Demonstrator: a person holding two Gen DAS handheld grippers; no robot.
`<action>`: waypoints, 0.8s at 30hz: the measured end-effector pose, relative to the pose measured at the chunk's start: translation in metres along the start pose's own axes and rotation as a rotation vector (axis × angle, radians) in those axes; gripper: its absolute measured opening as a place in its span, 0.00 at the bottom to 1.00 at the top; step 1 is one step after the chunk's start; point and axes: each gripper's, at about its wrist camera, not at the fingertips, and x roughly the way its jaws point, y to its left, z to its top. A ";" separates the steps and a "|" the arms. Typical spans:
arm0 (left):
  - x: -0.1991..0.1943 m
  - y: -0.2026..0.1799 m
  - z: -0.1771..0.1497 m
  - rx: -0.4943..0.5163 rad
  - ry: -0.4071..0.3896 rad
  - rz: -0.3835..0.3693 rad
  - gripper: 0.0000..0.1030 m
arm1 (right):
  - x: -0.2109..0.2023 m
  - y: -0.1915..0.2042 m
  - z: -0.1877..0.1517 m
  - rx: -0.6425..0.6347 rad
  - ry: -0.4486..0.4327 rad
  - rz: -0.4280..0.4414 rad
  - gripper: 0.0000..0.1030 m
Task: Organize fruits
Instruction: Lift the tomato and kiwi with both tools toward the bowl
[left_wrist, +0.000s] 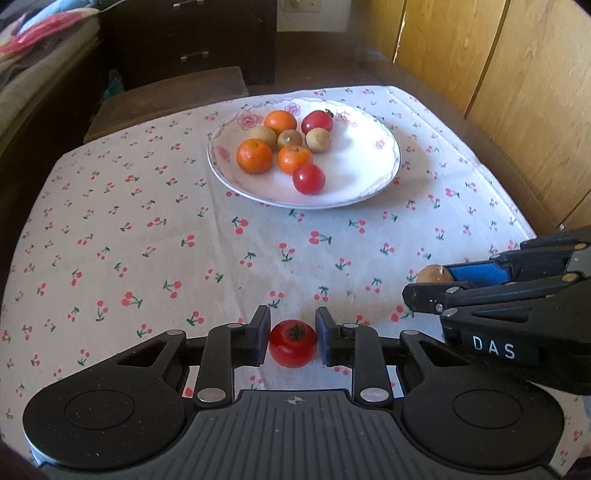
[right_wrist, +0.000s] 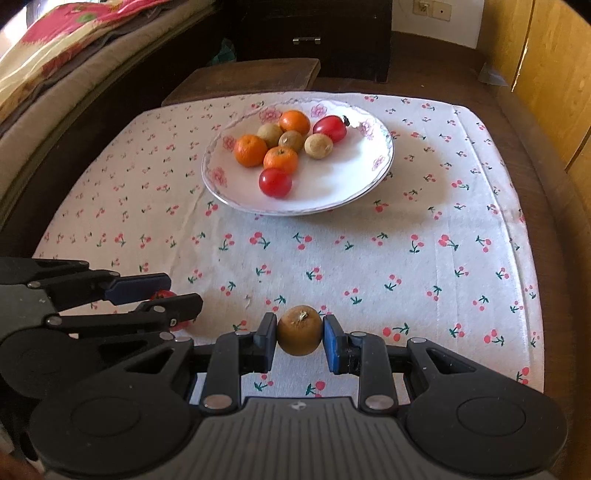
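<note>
Left wrist view had the left gripper (left_wrist: 292, 341) clamped on a tomato (left_wrist: 293, 343), right gripper (left_wrist: 430, 286) gripping a brown fruit (left_wrist: 434, 274), plate (left_wrist: 369, 173) straight up-frame, roughly equally near both.

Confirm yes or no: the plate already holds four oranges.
No. The plate holds three oranges, along with two red tomatoes and three brown fruits.
</note>
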 end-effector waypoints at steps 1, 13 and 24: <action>0.000 -0.001 0.001 0.001 -0.002 -0.002 0.32 | -0.001 -0.001 0.001 0.002 -0.004 0.001 0.28; -0.001 0.000 -0.003 -0.012 0.019 -0.011 0.34 | -0.007 -0.006 0.005 0.032 -0.023 0.016 0.28; -0.006 0.018 -0.009 -0.109 0.015 0.027 0.48 | -0.013 -0.004 0.006 0.029 -0.031 0.034 0.28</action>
